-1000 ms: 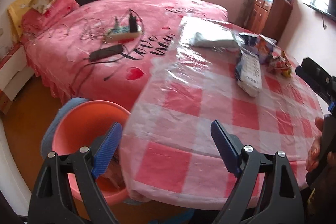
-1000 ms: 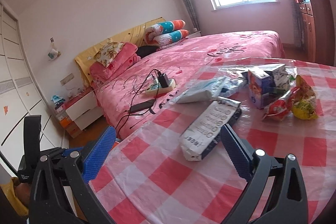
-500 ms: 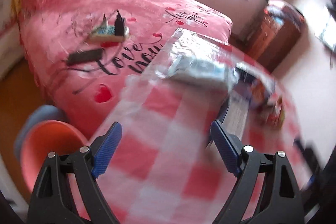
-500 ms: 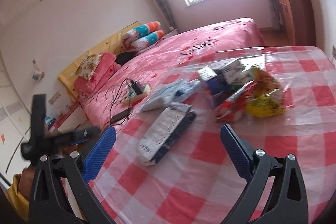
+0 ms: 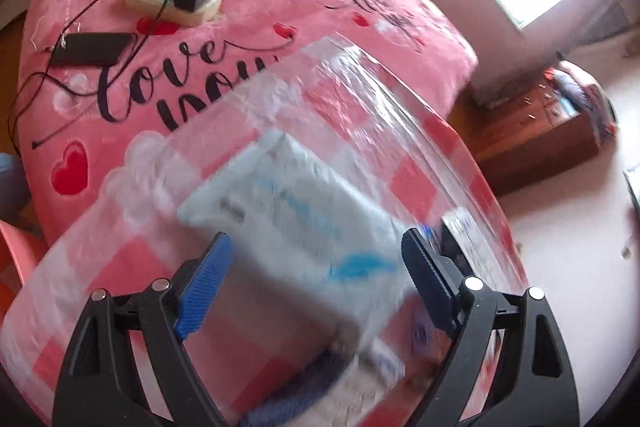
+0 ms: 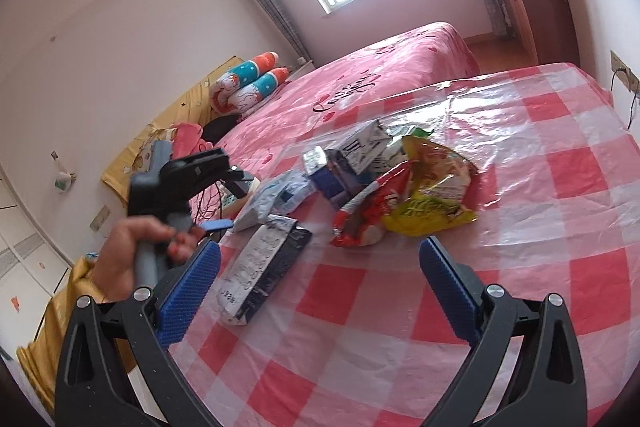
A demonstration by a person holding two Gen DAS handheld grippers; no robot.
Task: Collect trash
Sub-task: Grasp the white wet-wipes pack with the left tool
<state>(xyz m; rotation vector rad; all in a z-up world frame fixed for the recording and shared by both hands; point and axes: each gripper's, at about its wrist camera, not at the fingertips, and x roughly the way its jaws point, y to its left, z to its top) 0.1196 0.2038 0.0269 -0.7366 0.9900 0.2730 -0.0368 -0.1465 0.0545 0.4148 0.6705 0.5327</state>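
Position of the left gripper point(image 5: 316, 279) has changed: a second ago it hung over the table's near edge beside an orange basin, and now it hovers above a white-and-blue plastic pack point(image 5: 304, 223), jaws spread wide, nothing gripped. That pack is blurred; its long axis runs from upper left to lower right in the left wrist view. The right gripper point(image 6: 320, 287) is likewise released and empty above the checked tablecloth point(image 6: 560, 267). A black-and-white wrapper point(image 6: 260, 267) lies before it, long axis pointing away toward the bed point(image 6: 380, 67). Beyond lie a red-and-yellow snack bag point(image 6: 420, 203) and small cartons point(image 6: 352, 163), touching. The person's left hand point(image 6: 132, 255) partly hides the pack.
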